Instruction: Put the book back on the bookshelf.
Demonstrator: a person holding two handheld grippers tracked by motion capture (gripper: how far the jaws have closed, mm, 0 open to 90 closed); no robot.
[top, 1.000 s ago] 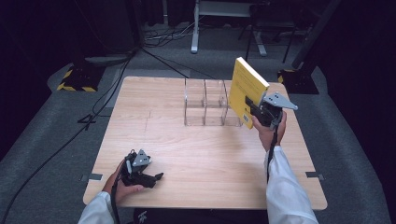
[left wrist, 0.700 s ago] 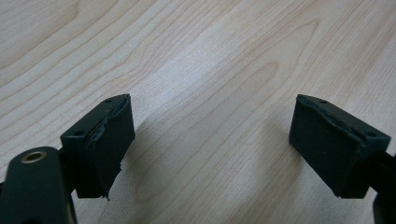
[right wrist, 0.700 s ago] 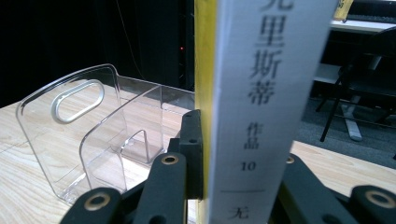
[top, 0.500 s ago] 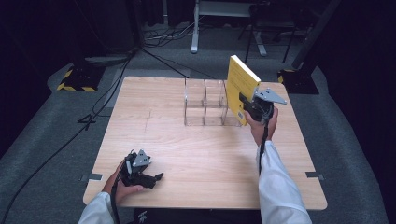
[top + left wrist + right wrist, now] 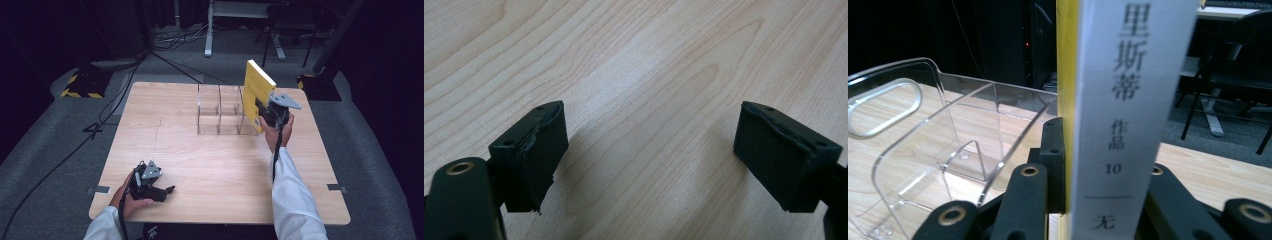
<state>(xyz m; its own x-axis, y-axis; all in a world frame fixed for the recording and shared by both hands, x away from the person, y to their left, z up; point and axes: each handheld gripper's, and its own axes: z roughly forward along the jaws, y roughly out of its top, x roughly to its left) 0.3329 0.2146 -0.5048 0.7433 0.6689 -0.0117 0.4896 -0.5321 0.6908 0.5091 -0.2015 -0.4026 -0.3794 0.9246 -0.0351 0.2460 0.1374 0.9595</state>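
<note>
The right gripper (image 5: 265, 116) had its jaws clenched on a yellow book (image 5: 256, 92) with a white spine, holding it upright just above the right end of the clear plastic organizer (image 5: 220, 112) on the wooden surface (image 5: 225, 170). The left gripper (image 5: 159, 190) rested near the front edge, jaws released and empty.

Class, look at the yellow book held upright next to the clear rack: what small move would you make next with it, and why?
Probably lower the book into the nearest slot of the clear rack. The right gripper clamps it upright at the rack's right end, with its lower edge above the table and the slots empty. The left gripper rests open near the table's front edge, so it plays no part.
</note>
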